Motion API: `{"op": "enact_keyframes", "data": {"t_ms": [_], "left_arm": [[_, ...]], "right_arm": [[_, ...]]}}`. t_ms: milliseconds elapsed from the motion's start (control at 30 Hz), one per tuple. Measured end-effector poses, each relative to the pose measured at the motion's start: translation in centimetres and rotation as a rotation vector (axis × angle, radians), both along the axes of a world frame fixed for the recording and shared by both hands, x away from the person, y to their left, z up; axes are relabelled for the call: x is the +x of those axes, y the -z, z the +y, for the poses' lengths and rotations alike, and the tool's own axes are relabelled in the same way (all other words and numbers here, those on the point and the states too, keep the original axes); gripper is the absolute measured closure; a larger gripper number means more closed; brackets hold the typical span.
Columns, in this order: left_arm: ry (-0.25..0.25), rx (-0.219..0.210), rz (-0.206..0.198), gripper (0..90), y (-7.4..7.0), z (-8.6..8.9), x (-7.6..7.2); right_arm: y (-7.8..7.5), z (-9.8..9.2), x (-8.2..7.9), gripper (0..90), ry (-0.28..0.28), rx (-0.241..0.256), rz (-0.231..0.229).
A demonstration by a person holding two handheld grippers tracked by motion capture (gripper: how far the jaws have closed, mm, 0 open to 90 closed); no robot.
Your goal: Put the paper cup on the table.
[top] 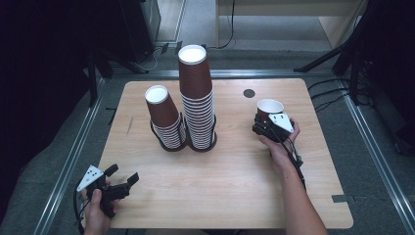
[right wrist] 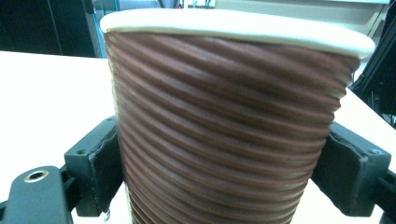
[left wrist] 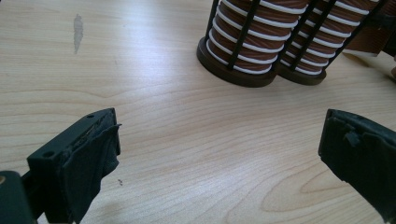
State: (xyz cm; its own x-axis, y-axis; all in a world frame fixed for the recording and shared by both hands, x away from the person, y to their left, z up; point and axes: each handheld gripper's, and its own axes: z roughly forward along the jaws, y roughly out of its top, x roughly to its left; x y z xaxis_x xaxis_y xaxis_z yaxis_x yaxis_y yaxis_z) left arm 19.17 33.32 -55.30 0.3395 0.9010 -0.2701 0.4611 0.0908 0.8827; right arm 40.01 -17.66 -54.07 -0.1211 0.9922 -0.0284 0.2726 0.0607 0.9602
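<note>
Brown ribbed paper cup (top: 270, 106) w/ white rolled rim, upright, mouth up, on the table's right side, well apart from the cup stacks. Its ridged wall (right wrist: 224, 135) is squeezed btwn two black jaws, rim pressed slightly oval. Inside looks white.

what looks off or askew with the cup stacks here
The shorter cup stack leans left in its black holder, while the taller stack stands straight. The cup in the right gripper looks slightly squeezed, its rim flattened. Nothing spilled.
</note>
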Motion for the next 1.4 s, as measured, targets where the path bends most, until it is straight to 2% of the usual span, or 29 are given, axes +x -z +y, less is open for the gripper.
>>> {"op": "enact_keyframes", "data": {"t_ms": [133, 300, 467, 800, 1067, 1400], "left_arm": [[0.001, 0.004, 0.0, 0.0, 0.0, 0.0, 0.0], [-0.003, 0.005, 0.0, 0.0, 0.0, -0.1, 0.0], [-0.004, 0.004, 0.001, 0.0, 0.0, 0.0, 0.1], [-0.011, -0.007, 0.001, 0.0, 0.1, 0.1, 0.1], [-0.02, -0.015, 0.005, 0.0, 0.1, 0.2, 0.2], [-0.034, -0.013, 0.006, 0.0, 0.2, 0.2, 0.0]], "right_arm": [[-0.1, -0.1, -0.2, 11.0, 0.0, 0.0, 0.015], [-0.1, -0.1, -0.4, 4.9, -0.011, 0.024, 0.055], [-0.1, -0.3, -0.6, 1.7, -0.011, 0.035, 0.074], [-0.6, -0.5, -1.4, 0.0, -0.064, 0.054, 0.04], [-0.9, -1.1, -2.5, 0.0, -0.079, 0.065, 0.042], [-0.8, -1.7, -3.9, 0.0, -0.083, 0.082, 0.007]]}}
